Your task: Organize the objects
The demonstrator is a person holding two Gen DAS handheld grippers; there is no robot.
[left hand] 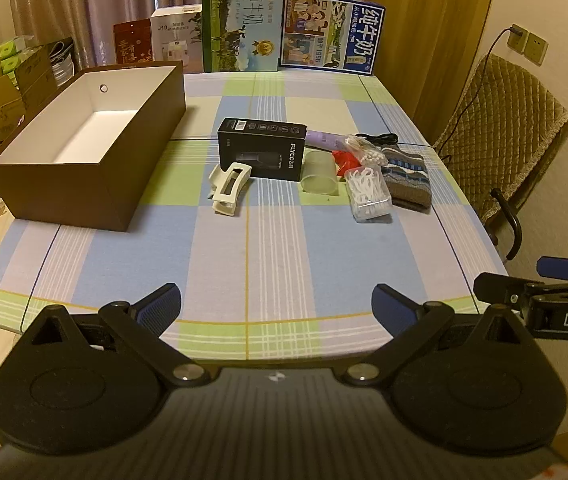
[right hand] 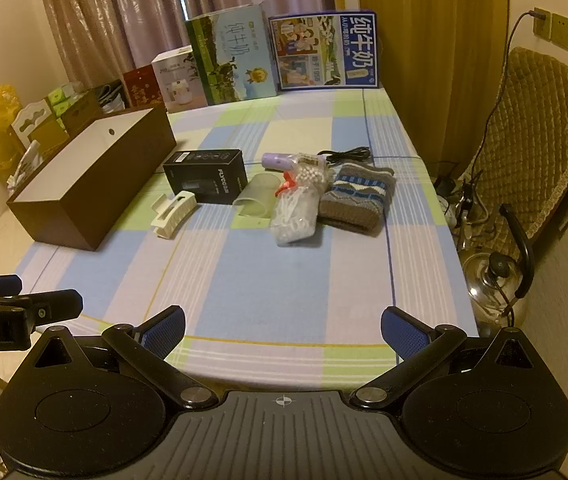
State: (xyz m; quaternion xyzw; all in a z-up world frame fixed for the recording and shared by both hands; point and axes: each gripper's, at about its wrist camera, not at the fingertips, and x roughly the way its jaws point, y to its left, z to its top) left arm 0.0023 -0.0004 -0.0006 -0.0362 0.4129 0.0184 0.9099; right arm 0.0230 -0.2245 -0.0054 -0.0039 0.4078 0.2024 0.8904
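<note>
An open brown box [left hand: 84, 152] [right hand: 92, 184] with a white inside stands at the table's left. To its right lie a black carton [left hand: 262, 150] [right hand: 206, 176], a cream hair claw [left hand: 228, 188] [right hand: 172, 212], a frosted cup on its side [left hand: 320, 172] [right hand: 254, 200], a clear case of white picks [left hand: 368, 194] [right hand: 294, 216], a knitted cloth [left hand: 408, 180] [right hand: 358, 196], a bag of beads [left hand: 366, 152], a lilac tube [right hand: 278, 160] and a black cable [right hand: 344, 156]. My left gripper [left hand: 276, 308] and right gripper [right hand: 283, 330] are open and empty over the near table edge.
The checked tablecloth [left hand: 268, 256] covers the table. Milk cartons [left hand: 284, 28] and boxes stand along the far edge. A padded chair [right hand: 532, 136] and a steel kettle [right hand: 492, 280] are at the right. Cardboard boxes [left hand: 8, 80] are stacked at the left.
</note>
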